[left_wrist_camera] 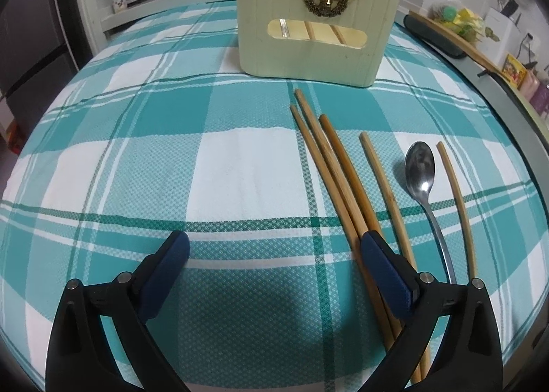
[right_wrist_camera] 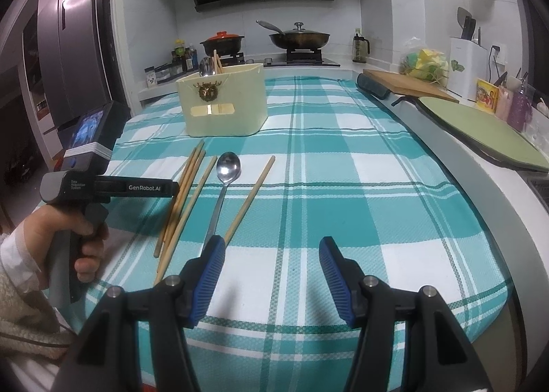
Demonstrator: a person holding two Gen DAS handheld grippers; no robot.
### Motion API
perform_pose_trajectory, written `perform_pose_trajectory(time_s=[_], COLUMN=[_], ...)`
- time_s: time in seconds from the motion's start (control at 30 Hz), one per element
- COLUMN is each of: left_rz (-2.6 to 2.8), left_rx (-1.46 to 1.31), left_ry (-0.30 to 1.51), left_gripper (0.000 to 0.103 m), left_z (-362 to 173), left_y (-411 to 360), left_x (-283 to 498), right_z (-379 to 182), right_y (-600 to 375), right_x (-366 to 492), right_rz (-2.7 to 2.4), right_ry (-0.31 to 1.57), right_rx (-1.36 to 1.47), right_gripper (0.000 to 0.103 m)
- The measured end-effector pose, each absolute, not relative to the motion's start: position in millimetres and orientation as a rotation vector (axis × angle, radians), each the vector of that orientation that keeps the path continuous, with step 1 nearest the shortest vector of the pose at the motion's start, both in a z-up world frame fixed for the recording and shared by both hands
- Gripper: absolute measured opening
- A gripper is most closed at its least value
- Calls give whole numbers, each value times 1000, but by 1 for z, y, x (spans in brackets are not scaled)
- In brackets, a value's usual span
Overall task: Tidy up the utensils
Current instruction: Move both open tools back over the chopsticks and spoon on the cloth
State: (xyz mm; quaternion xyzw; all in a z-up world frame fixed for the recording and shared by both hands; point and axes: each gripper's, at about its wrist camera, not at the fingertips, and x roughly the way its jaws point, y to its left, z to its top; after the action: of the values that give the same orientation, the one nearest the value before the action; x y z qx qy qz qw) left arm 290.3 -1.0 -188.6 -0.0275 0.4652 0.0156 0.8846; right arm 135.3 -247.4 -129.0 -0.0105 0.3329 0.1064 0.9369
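Five chopsticks (right_wrist_camera: 192, 193) and a steel spoon (right_wrist_camera: 226, 179) lie on the checked cloth near the desk's front edge, the cream holder (right_wrist_camera: 224, 105) well behind them. Both the left gripper (left_wrist_camera: 274, 248) and right gripper (right_wrist_camera: 271, 254) stand wide, holding nothing. The sticks look light, stiff and apt to roll; the spoon is probably slippery, best pinched mid-handle.
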Motion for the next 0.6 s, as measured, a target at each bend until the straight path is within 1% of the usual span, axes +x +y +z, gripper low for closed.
perform_pose_trajectory(time_s=[0.1, 0.27, 0.6], left_rz=[34, 45, 85], left_rx=[-68, -85, -41], left_ry=[975, 998, 997], left_gripper=[103, 103, 102], left_z=[-190, -190, -194], left_y=[2, 4, -1], left_x=[296, 309, 318], right_z=[-132, -136, -134], right_y=[-247, -250, -246], right_x=[137, 143, 143], right_rz=[208, 191, 198], right_ry=[697, 728, 723], right_rx=[-28, -7, -16], right_gripper=[58, 58, 58])
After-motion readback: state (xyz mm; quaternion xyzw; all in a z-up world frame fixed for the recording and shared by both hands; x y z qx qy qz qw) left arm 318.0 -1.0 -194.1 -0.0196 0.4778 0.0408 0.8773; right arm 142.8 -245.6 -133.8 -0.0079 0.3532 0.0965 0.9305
